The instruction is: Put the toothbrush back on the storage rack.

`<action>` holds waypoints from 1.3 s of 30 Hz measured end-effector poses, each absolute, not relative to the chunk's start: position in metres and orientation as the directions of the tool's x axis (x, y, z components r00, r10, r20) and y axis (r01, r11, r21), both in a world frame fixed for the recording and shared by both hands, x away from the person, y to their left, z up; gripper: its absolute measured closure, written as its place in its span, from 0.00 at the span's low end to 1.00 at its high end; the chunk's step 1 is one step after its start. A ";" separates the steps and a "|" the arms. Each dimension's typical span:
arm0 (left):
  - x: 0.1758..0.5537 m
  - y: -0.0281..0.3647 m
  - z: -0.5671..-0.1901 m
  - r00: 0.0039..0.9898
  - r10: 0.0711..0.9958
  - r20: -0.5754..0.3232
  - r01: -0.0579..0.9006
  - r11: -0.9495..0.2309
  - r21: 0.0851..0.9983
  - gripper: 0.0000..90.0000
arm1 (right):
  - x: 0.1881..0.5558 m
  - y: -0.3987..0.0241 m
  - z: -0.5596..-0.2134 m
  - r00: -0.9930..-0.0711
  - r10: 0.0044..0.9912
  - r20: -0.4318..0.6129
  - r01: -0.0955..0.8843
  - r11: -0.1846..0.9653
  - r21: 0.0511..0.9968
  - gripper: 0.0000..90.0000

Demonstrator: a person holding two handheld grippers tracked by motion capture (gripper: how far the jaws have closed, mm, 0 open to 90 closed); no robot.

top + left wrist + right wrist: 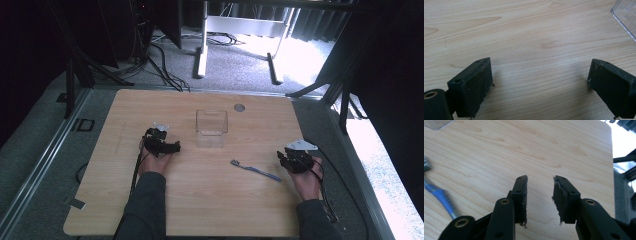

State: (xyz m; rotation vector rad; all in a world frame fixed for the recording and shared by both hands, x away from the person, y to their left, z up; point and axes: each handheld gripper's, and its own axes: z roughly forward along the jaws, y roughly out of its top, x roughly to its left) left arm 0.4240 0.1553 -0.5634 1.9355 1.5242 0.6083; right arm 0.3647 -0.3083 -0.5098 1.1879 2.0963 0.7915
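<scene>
High view: a blue toothbrush (255,170) lies flat on the wooden table (210,210), lower right of centre, bristle end toward the frame's left. The right gripper (286,156) rests just right of the toothbrush, apart from it, fingers released with bare wood between them. The left gripper (172,146) sits left of centre, fingers spread wide and grasping nothing. A clear plastic container (211,128) stands upright at the centre, beyond the toothbrush and near the left gripper. A small grey disc (239,107) is set into the table at its far edge. Nothing lies between the right gripper and the toothbrush.
</scene>
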 end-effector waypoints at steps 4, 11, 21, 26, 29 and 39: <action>0.424 0.155 -0.563 0.238 0.971 -0.008 0.699 -0.166 0.696 0.07 | 0.362 -0.305 -0.506 -0.444 0.867 -0.225 0.507 0.451 0.735 0.67; 0.424 0.155 -0.563 0.237 0.971 -0.008 0.699 -0.165 0.696 0.07 | 0.362 -0.298 -0.501 -0.477 0.851 -0.221 0.497 0.468 0.731 0.67; 0.423 0.155 -0.563 0.238 0.971 -0.008 0.700 -0.166 0.694 0.07 | 0.361 -0.290 -0.487 -0.515 0.829 -0.216 0.485 0.490 0.724 0.69; 0.423 0.155 -0.563 0.238 0.971 -0.007 0.700 -0.166 0.694 0.07 | 0.360 -0.286 -0.482 -0.526 0.820 -0.224 0.480 0.504 0.718 0.69; 0.423 0.155 -0.563 0.238 0.971 -0.007 0.700 -0.166 0.694 0.07 | 0.360 -0.284 -0.479 -0.542 0.807 -0.234 0.475 0.524 0.707 0.69; 0.423 0.155 -0.563 0.237 0.971 -0.008 0.700 -0.166 0.695 0.07 | 0.361 -0.280 -0.473 -0.572 0.783 -0.244 0.467 0.555 0.688 0.69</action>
